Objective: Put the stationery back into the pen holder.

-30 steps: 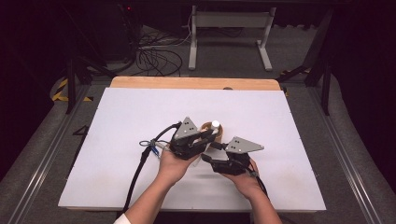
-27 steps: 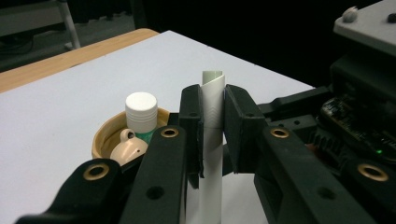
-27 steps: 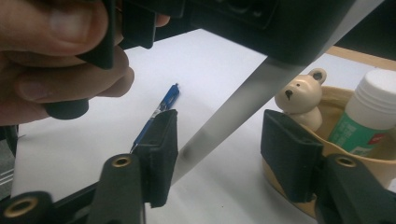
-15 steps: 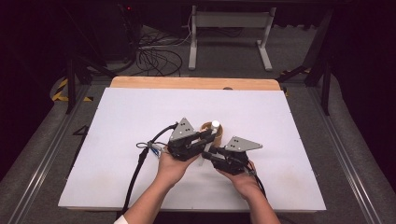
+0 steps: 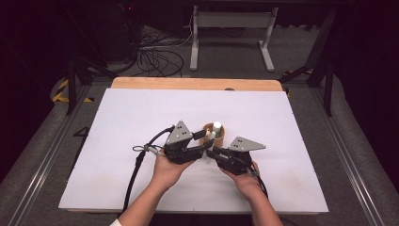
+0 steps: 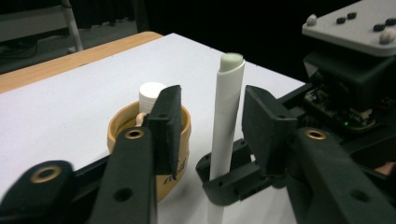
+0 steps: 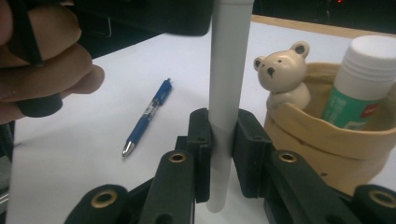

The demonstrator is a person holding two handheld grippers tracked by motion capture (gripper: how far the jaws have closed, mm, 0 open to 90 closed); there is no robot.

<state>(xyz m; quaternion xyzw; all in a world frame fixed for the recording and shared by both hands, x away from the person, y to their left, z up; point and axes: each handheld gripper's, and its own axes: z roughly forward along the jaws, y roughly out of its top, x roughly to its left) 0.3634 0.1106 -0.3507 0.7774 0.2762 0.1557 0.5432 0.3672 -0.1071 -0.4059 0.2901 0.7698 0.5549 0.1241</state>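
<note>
White pen: a slim white cylindrical pen (image 7: 225,84) with a pale rounded end (image 6: 232,59), standing upright just above the bench, beside the cup
Right tool: the right tool (image 7: 219,154) has its two black jaws closed on the white pen's lower part — the barrel sits squeezed between the pads and sticks out a little below them
Left tool: the left tool (image 6: 210,126) has its jaws spread apart; the white pen stands in the gap nearer the right-hand pad, and I cannot tell whether that pad touches it
High view: both tools meet near the middle of the bench, left tool (image 5: 181,143) at left, right tool (image 5: 233,157) at right, each held in a hand coming in from the bottom edge
Cup: a tan round paper-like cup (image 7: 327,135) stands on the bench just beside the white pen; in the high view it sits right behind the tool tips (image 5: 214,134)
In the cup: a glue stick with a white cap and green label (image 7: 359,84) leaning upright, and a small cream bear figure (image 7: 282,77) perched at the rim
Blue pen: a blue click pen with a silver tip (image 7: 147,116) lies flat on the bench, well apart from the cup
Bench: a white sheet over a light wooden bench (image 5: 141,108), wood showing along the far edge
</note>
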